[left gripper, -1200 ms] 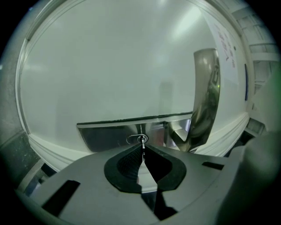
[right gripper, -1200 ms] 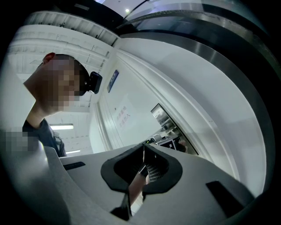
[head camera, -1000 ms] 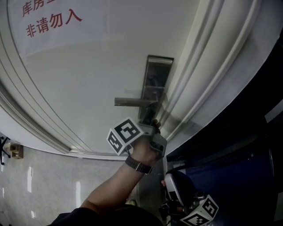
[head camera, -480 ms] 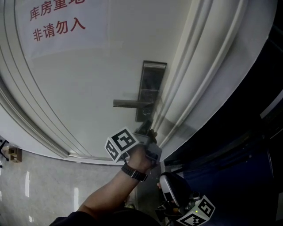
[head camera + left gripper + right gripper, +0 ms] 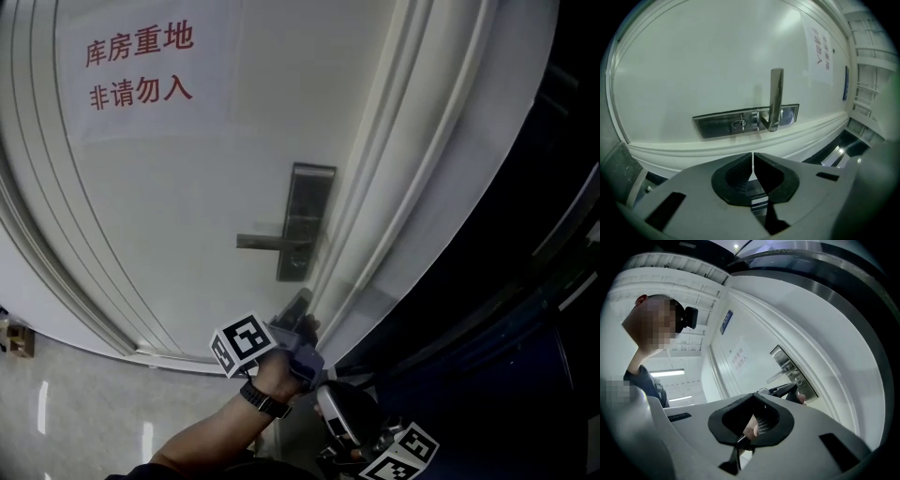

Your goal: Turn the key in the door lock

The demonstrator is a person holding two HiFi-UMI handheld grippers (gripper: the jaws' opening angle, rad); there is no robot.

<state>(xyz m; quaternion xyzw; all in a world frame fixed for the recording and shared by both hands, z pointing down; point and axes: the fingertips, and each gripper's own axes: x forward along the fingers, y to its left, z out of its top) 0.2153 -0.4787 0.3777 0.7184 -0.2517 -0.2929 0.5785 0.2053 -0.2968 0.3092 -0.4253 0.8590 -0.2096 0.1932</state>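
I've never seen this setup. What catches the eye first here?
A white door fills the head view, with a red-lettered sign at upper left and a metal lock plate with lever handle at centre. Just below the plate the left gripper points up at it, jaws together and empty.

Glossy metal lock plate [image 5: 309, 199] and lever handle [image 5: 264, 241] (reflective) on a smooth white-painted door [image 5: 169, 187].

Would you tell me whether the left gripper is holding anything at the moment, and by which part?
Nothing is held. The left gripper has its jaws together with nothing between them; the key sits in the lock, apart from it.
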